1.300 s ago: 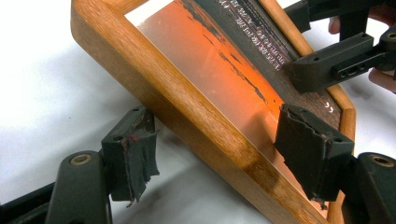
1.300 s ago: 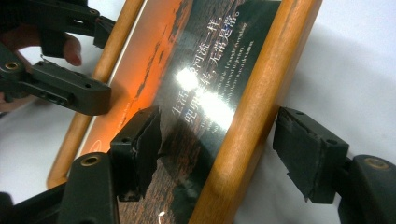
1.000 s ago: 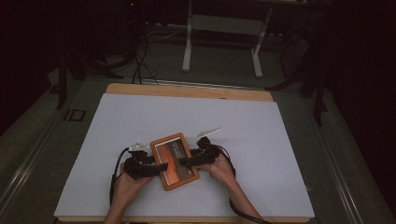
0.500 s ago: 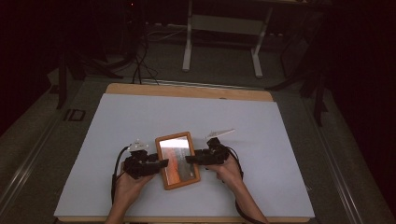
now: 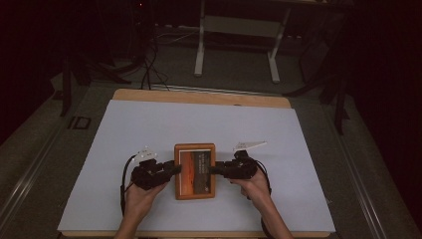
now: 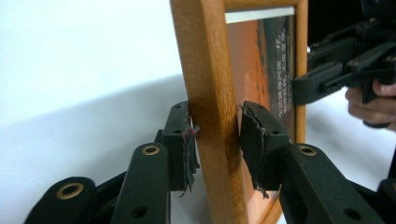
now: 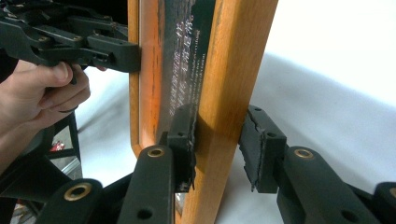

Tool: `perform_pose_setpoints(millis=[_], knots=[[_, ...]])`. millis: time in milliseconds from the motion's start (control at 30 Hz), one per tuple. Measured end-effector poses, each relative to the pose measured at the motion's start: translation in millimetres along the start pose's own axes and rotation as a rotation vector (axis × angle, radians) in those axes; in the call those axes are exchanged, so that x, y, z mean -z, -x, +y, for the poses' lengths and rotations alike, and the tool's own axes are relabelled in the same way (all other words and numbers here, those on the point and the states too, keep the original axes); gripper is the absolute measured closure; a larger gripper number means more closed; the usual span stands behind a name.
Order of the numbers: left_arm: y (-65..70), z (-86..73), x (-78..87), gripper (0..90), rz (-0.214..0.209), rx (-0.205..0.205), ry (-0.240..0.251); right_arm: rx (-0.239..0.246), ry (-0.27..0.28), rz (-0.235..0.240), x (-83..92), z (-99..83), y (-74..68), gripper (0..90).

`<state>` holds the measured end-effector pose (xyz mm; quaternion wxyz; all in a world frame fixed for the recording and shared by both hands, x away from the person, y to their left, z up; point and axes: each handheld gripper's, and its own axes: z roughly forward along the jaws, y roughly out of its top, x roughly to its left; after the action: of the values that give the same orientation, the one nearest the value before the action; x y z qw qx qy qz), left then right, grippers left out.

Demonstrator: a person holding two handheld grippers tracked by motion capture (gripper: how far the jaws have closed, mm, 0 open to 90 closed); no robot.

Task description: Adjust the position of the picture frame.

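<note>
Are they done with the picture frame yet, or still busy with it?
Still busy, it seems. Done: the wooden picture frame is up off the white table, picture showing. In hand: the left gripper and the right gripper each have jaws around a side rail, though a small gap shows at one pad. Left: probably setting it down and letting go; where is unclear.

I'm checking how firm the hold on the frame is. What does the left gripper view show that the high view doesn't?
Left gripper view: the pads bracket the frame's wooden side rail, with a small gap at the right pad.

High view: the whole picture frame over the white table, between the left gripper and right gripper.

Both: the frame, both grippers.
</note>
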<state>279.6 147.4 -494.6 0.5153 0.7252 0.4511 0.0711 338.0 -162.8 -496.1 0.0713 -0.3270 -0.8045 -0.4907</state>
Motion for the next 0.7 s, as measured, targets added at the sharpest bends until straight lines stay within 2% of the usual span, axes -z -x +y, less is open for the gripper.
perform_pose_setpoints(millis=[100,200,367,433,533,600,700], knots=[[1.5,2.6,-1.6,67.7,-0.014,0.037,0.008,-0.017,0.01,0.002,4.8,0.1,0.4,67.7],[9.6,7.2,-5.8,67.8,0.004,0.003,0.0,-0.029,0.015,0.003,11.8,-0.3,1.4,67.6],[16.0,11.9,-18.4,67.8,-0.015,0.005,-0.02,-0.044,0.022,-0.016,20.6,-3.3,4.9,67.5],[18.6,13.9,-22.1,67.8,-0.019,0.003,-0.031,-0.068,0.028,-0.021,28.4,-6.9,8.6,67.3],[17.8,16.7,-28.5,67.8,-0.037,0.007,-0.038,-0.083,0.032,-0.029,33.1,-9.4,11.2,67.4],[15.2,17.3,-32.8,67.8,-0.049,0.026,-0.036,-0.099,0.037,-0.034,34.4,-10.4,13.5,67.4],[12.5,17.6,-37.6,66.8,-0.047,0.038,-0.037,-0.107,0.041,-0.053,33.3,-10.8,15.4,67.2]])
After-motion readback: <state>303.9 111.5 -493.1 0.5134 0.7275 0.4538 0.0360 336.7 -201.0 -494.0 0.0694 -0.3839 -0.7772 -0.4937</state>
